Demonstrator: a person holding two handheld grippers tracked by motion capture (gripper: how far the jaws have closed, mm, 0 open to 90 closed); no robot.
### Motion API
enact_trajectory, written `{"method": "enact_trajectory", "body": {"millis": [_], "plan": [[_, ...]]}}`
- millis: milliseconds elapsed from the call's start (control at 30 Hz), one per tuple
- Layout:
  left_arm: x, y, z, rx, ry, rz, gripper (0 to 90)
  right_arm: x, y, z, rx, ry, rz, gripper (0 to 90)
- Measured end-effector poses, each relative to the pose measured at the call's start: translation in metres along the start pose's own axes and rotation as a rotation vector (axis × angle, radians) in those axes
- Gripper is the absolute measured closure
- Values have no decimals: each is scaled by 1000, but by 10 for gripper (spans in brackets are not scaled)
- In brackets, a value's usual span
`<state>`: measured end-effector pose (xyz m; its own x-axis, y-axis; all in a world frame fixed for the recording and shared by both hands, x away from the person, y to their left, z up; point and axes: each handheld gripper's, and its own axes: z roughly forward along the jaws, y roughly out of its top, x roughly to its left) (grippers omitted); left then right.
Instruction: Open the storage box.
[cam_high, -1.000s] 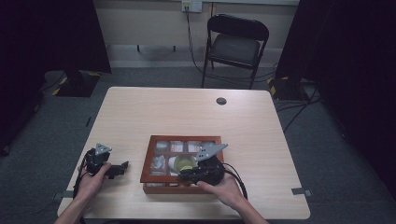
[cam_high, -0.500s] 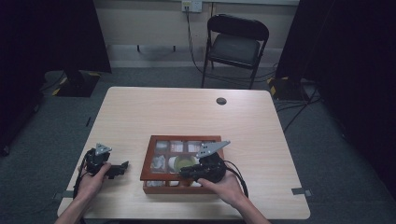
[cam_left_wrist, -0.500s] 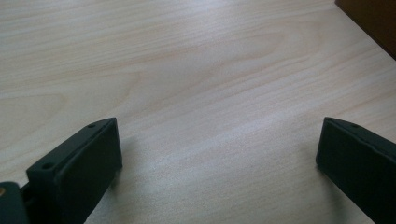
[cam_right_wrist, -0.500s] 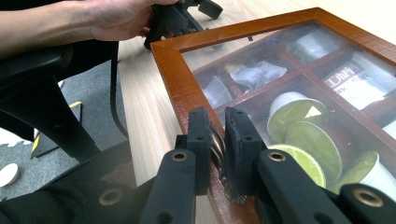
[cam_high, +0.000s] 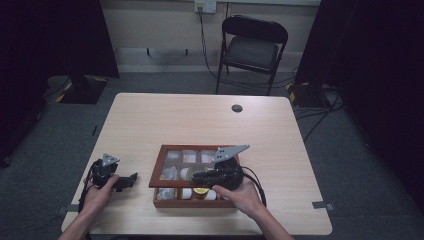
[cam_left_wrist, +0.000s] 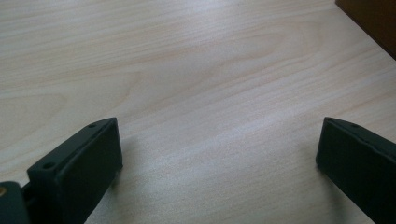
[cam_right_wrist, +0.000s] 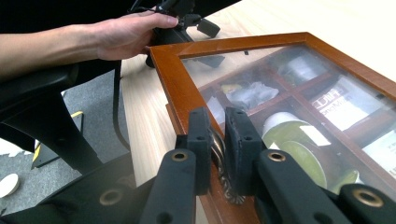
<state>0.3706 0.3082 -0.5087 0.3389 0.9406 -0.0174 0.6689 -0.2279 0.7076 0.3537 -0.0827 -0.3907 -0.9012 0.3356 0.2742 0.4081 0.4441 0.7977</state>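
Jaws of the right gripper (cam_right_wrist: 215, 144) are clenched on a small brass clasp (cam_right_wrist: 219, 156) at the near front edge of the glass lid (cam_right_wrist: 299, 88), so any lift would probably swing that lid up and away about its far edge. Beyond them the wooden box (cam_high: 162, 167) sits at the table's (cam_high: 200, 120) near middle, while the left gripper (cam_high: 125, 181) rests just beside the box's left side, jaws spread wide over bare wood.

Right gripper (cam_high: 200, 176) over wooden box (cam_high: 159, 173) — left gripper (cam_high: 131, 178) apart.
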Motion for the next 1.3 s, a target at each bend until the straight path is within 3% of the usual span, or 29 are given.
{"method": "enact_trajectory", "body": {"millis": [633, 1300], "plan": [[-1, 0, 0, -2, 4, -2, 1, -7, 17, -9, -41, 12, 35, 811], [-1, 0, 0, -3, 5, -4, 1, -13, 28, -14, -49, 19, 58, 812]]}}
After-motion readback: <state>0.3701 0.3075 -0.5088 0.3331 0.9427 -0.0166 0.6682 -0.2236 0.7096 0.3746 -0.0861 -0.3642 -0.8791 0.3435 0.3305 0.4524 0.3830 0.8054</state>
